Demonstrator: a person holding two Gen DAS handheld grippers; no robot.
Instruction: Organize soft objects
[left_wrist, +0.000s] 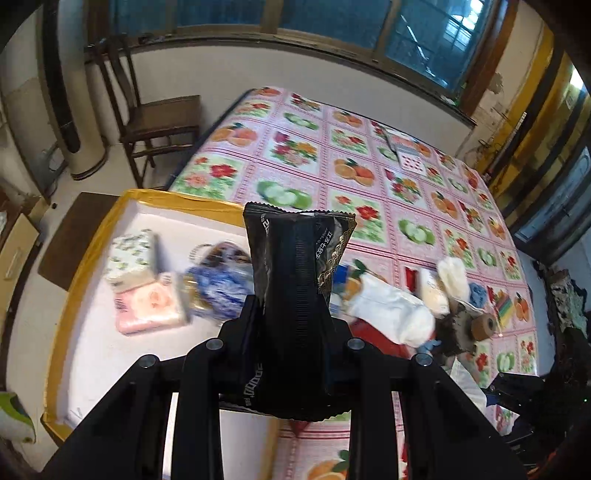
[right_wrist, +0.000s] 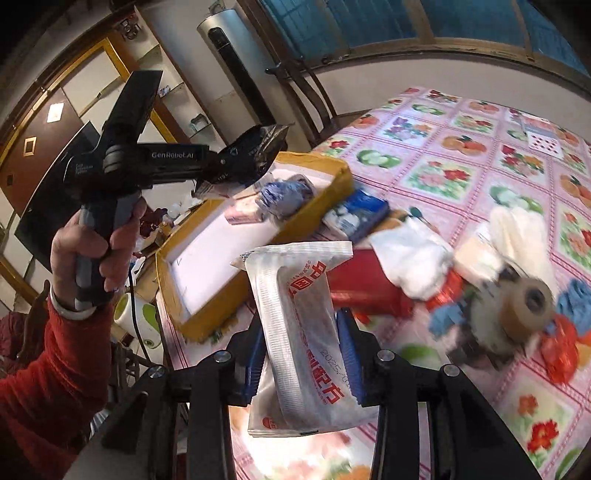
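My left gripper is shut on a black snack packet, held upright above the near edge of a yellow-rimmed tray. In the right wrist view a hand holds that left gripper high over the tray, the black packet in its jaws. My right gripper is shut on a white-and-silver packet with red characters, above the tablecloth just right of the tray. Inside the tray lie a floral tissue pack, a pink pack and a blue-and-white bag.
A heap on the fruit-print tablecloth to the right holds a white cloth, a red item, a blue pack and a brown tape roll. A wooden chair stands beyond the tray. A red sleeve fills the lower left.
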